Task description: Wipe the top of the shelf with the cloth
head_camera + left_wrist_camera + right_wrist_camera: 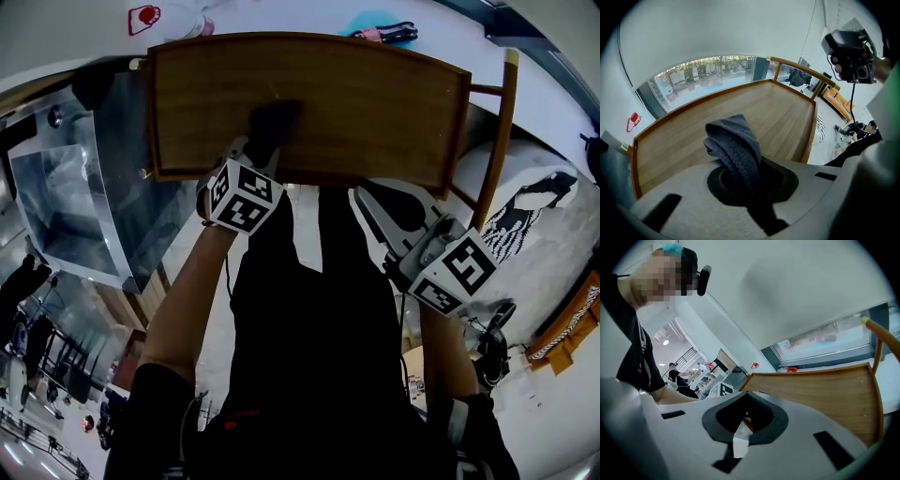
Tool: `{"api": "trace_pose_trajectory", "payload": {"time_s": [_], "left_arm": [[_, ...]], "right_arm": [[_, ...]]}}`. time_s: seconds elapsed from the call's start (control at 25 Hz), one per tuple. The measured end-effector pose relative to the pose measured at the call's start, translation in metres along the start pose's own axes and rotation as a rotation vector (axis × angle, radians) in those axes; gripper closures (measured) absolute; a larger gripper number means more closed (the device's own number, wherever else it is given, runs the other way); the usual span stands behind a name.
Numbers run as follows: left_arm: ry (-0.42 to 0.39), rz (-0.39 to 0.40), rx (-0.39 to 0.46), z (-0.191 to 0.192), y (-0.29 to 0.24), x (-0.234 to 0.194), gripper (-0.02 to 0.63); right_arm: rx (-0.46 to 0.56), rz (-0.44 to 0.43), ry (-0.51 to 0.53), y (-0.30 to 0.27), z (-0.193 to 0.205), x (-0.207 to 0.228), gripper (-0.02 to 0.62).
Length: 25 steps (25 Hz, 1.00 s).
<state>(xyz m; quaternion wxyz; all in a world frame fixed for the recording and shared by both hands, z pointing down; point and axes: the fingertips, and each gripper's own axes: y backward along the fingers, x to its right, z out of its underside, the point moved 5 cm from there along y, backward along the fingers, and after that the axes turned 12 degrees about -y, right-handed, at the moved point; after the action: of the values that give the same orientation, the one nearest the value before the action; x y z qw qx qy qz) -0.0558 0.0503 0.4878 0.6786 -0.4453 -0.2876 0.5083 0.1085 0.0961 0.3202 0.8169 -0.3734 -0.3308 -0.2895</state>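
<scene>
Head view: looks steeply down on one wooden shelf top with one dark cloth bunched over it, left of centre and near the front edge. Finds the left gripper reaching across that edge, clamped on the cloth's near end. Finds the right gripper lower, just at the shelf's front edge and to the right, well apart from the cloth and carrying nothing. Counts two grippers, one cloth, one shelf, and one raised side rail at the shelf's right end. Left gripper view: looks along the left gripper, jaws pinched tight on the cloth, a folded blue-grey wad rising out of the grip and leaning forward over the shelf top. Cannot tell here whether the wad's far tip touches the wood. Takes in the one side rail at the far right end and one head-mounted camera in the upper right. Right gripper view: looks along the right gripper, jaws drawn together but for a thin slit, nothing between them. Places the shelf top just ahead and to the right, with the side rail standing at its right end; shows no cloth from this side.
</scene>
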Motion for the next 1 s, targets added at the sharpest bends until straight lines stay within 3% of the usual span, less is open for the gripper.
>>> {"api": "trace_pose_trajectory", "payload": {"time_s": [1.0], "left_arm": [[-0.142, 0.129, 0.025, -0.095, -0.05, 0.071, 0.557]], "right_arm": [[0.115, 0.075, -0.046, 0.093, -0.003, 0.045, 0.594]]}}
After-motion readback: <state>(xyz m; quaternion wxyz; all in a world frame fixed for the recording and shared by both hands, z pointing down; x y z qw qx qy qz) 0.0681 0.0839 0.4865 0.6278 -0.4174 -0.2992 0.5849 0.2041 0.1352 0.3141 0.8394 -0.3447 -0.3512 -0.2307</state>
